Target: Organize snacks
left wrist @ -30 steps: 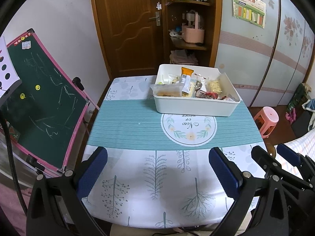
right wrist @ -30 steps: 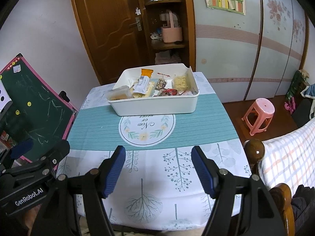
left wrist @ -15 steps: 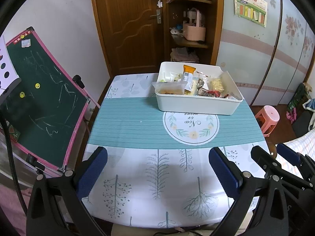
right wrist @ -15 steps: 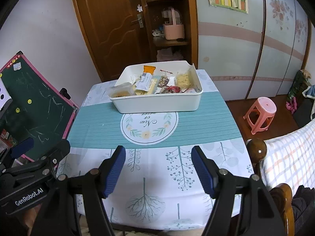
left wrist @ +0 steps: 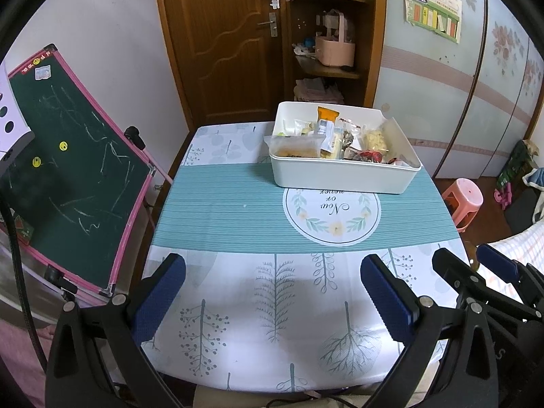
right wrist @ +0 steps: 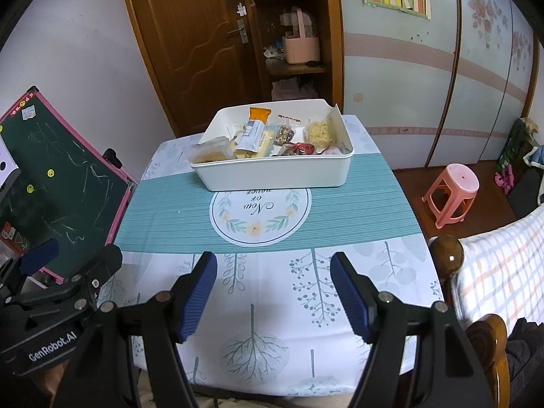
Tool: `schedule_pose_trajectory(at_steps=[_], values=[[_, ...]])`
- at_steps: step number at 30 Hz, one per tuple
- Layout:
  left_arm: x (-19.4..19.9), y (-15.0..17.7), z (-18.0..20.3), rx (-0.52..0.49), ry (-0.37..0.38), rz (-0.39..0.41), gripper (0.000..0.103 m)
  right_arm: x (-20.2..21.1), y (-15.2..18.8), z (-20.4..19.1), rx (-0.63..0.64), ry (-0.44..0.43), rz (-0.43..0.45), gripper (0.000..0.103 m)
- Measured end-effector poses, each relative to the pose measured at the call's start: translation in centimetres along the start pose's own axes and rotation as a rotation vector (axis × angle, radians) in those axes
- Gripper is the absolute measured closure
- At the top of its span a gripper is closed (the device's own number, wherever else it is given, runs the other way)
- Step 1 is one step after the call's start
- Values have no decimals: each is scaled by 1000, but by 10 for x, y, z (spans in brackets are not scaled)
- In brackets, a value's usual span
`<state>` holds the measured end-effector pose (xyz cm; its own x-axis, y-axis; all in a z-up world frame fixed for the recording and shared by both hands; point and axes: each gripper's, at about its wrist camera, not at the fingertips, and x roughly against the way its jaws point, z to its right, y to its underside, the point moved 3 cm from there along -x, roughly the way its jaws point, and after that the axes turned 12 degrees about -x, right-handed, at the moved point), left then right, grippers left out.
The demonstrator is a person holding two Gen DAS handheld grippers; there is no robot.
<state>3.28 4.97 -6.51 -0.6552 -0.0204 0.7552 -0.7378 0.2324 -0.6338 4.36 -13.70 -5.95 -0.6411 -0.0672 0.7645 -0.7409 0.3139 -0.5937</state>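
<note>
Both grippers, left (left wrist: 272, 289) and right (right wrist: 273, 292), hung over the desk's (right wrist: 258, 309) near edge, fingers spread wide and empty. Across the desk, near its far edge, sat the white bin (right wrist: 275, 170), heaped with snack packets (right wrist: 253, 137). These looked light, crinkly and slippery, probably best pinched by a flat sealed edge, gently.

white bin (left wrist: 340, 176), cloth (left wrist: 221, 210) teal-striped band + white tree print, pink stool (right wrist: 452, 187), green chalkboard (left wrist: 68, 170) pink frame, blue pads (right wrist: 197, 292)
</note>
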Motion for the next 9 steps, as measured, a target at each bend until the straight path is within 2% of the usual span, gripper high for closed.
schedule_pose_trajectory(at_steps=[9], values=[[-2,5,-2,9,8,-12,1,-3,2,-2,7,4,-11,33]])
